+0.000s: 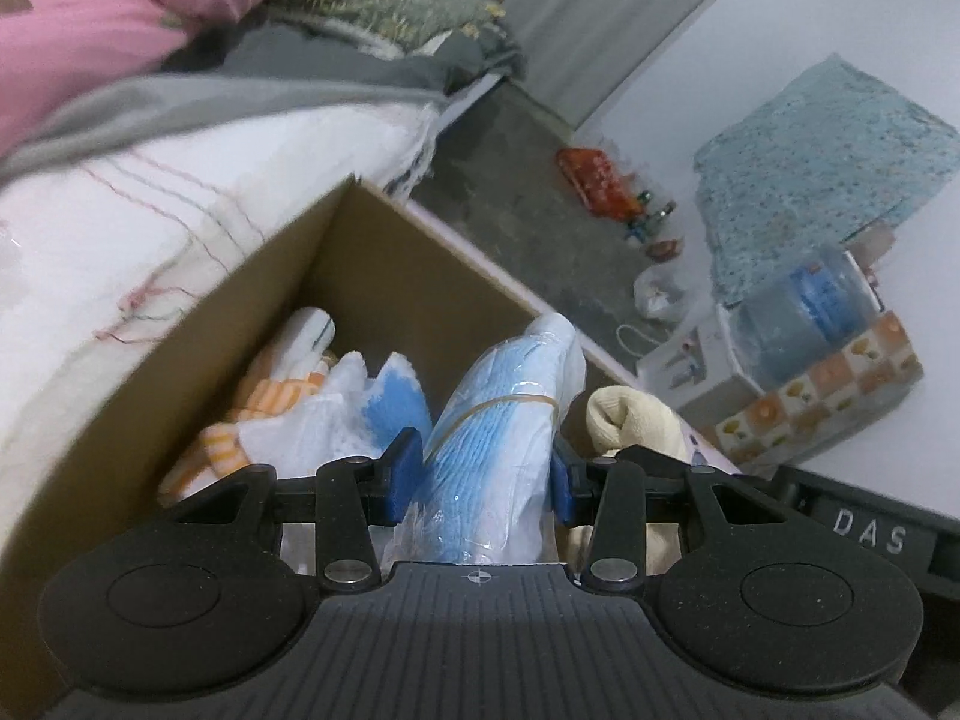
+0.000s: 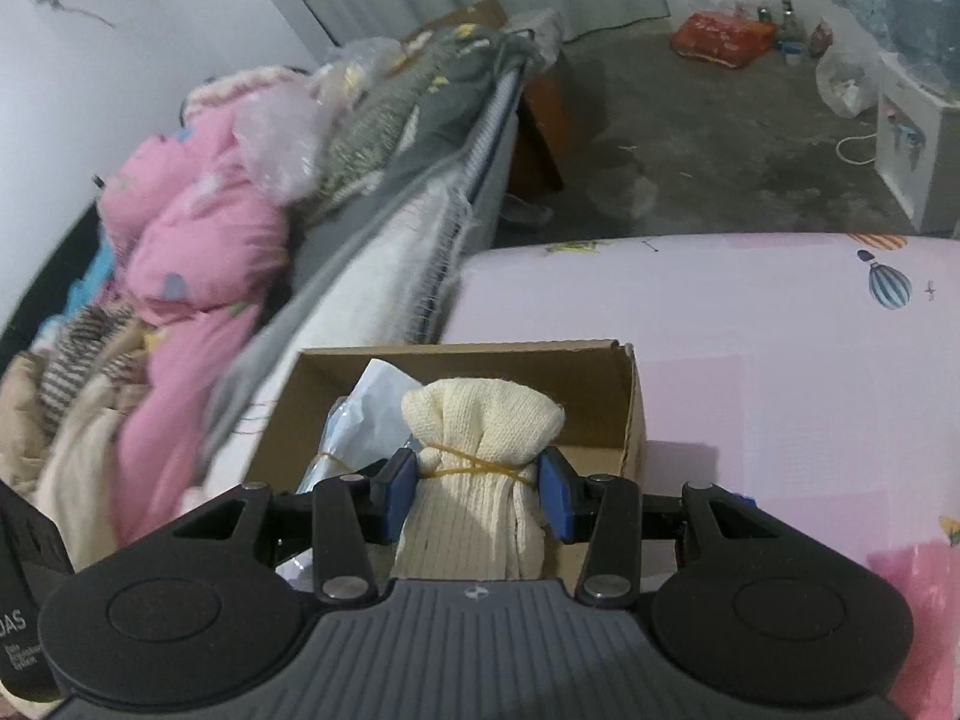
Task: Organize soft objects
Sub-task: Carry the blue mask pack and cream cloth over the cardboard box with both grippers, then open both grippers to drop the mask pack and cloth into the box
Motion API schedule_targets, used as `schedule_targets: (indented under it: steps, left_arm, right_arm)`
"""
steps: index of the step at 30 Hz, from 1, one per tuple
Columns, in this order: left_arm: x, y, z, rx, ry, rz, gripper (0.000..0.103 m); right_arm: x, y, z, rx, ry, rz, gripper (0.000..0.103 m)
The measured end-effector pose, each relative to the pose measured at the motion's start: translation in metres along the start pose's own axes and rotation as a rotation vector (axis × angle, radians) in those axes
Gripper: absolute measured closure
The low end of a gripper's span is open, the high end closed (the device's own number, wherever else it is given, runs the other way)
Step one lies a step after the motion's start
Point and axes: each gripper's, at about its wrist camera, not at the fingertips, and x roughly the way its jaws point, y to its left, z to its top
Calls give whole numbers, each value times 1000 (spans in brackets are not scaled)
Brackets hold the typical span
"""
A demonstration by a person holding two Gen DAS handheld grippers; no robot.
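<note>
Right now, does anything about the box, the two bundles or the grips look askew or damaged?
Nothing stands out. The left gripper clamps a blue-and-white bundle in plastic, the right gripper a cream bundle; both rubber-banded, intact, over the cardboard box, which sits upright with cloths inside.

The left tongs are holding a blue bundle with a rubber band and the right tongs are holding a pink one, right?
Not quite. The right tongs hold a cream bundle, not pink; the right wrist view shows it. The left tongs do hold the blue bundle.
</note>
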Motion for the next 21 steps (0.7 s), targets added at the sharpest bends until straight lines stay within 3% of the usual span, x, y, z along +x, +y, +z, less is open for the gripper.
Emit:
schedule_targets:
  steps: [6,10,19,21]
  left_arm:
    - [22,12,1,-74,34,-32,60]
    - [29,14,0,-72,53,-47,58]
    - [31,9,1,-63,66,-41,58]
    - [32,8,3,-56,69,-36,51]
  right_arm:
    - [18,0,5,-20,16,-49,55]
    - [23,-3,6,-37,22,-73,55]
    - [16,-6,10,-38,5,-46,56]
    - [15,-8,13,-27,5,-44,56]
